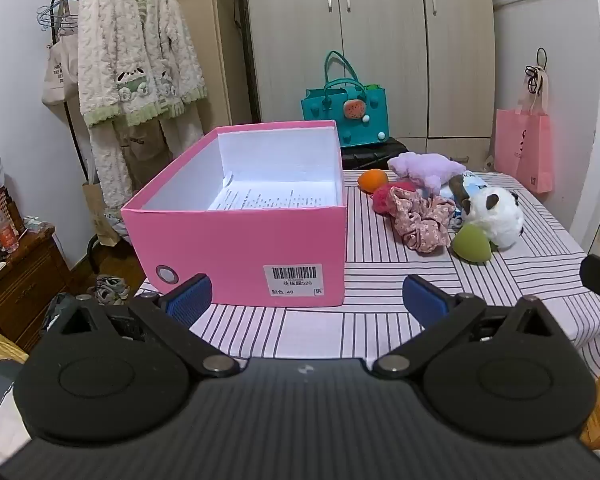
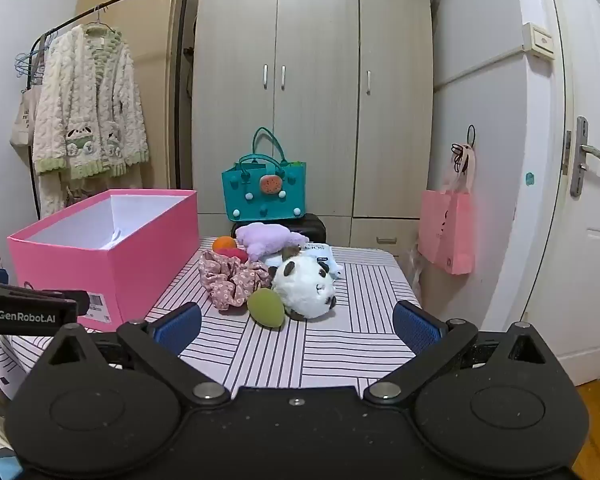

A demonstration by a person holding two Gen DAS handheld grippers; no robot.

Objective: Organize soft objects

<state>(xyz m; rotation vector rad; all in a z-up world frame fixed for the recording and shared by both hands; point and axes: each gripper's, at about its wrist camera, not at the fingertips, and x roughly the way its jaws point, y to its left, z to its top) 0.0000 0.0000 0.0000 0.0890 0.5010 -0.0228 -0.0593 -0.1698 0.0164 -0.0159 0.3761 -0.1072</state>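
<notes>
**Soft toys wait beside an open box**

I hold my left gripper low at the near edge of the striped table, its jaws spread wide and holding nothing, lined up on the pink box. My right gripper hovers just as released, facing the heap of soft things. The box stands lidless on the left half of the table, and I judge it sits there as the bin for the pile; inside I see only one printed sheet.

The pile lies to the box's right, apart from it, bunched together: one panda plush, one green egg-shaped sponge touching the panda, one floral scrunchie, one red puff behind it, one orange ball, one lilac plush at the back. A blue-and-white pack peeks from under the plush; I cannot tell what it is.

Nothing has been packed yet, by my reckoning; the sponge lies nearest my right gripper
</notes>
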